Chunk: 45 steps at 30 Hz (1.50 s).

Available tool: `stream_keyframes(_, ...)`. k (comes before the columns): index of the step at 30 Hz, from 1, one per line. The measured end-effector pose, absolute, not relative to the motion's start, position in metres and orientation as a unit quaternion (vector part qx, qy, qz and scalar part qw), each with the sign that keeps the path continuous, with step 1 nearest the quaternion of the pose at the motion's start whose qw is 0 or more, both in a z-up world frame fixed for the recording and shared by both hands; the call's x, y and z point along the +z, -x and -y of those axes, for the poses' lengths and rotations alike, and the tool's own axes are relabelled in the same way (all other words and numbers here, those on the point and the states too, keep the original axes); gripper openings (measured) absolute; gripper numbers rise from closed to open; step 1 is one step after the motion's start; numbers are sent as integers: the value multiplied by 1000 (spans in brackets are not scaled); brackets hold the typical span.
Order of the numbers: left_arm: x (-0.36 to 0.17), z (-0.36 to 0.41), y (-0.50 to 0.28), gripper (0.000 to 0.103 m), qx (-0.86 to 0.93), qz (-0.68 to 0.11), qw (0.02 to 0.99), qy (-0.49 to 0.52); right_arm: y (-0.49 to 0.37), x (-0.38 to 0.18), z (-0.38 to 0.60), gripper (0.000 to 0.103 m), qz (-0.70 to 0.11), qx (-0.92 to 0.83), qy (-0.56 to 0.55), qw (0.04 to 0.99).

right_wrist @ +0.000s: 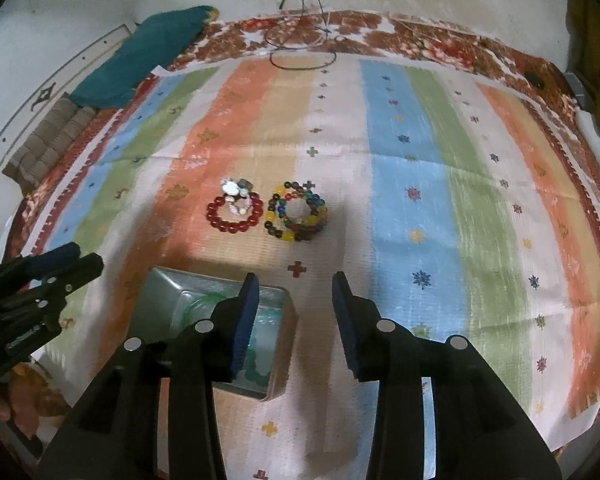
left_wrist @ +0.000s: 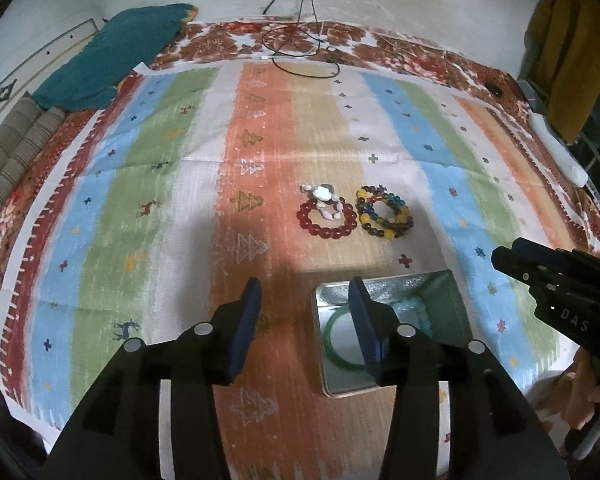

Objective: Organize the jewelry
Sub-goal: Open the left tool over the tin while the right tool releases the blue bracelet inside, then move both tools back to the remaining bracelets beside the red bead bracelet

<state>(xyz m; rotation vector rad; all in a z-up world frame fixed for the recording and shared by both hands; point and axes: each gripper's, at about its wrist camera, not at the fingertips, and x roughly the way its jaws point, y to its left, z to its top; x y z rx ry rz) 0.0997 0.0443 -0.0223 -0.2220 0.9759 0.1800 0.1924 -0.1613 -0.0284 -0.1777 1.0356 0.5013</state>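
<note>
Your big striped cloth [left_wrist: 148, 168] covers the bed. On it sits the metal tin [left_wrist: 332, 384] with a green bangle [left_wrist: 332, 344] and pale blue beads [left_wrist: 414, 308] inside. Your left gripper [left_wrist: 306, 322] and right gripper [right_wrist: 296, 320] both hang apart with nothing between them. Beyond the tin lie the red bracelet [left_wrist: 326, 218] and colourful bracelet [left_wrist: 384, 212], side by side

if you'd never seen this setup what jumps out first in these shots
The broad striped cloth in orange, blue, green and white fills both views. Near its middle lie a red bead bracelet with a pale charm cluster at its far edge, and beside it a multicoloured bead bracelet. Closer to the cameras, a shiny metal tin holds a green bangle and pale blue beads, with each open hand-held gripper, left and right, empty beside it.
</note>
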Motion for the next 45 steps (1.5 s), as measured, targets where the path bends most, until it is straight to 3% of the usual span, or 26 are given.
stream_keyframes(15,-27,-61,-148,64,90,-477,868,105,-233,-43,149,60,-505,216,103,829)
stream_keyframes(21,-38,-66,-172,66,88,-494,859,106,-248,-50,142,67,-511,218,107,824)
stream_keyframes(45,-75,-76,-233,70,78,-524,842,104,-292,-90,118,67,-539,218,136,802)
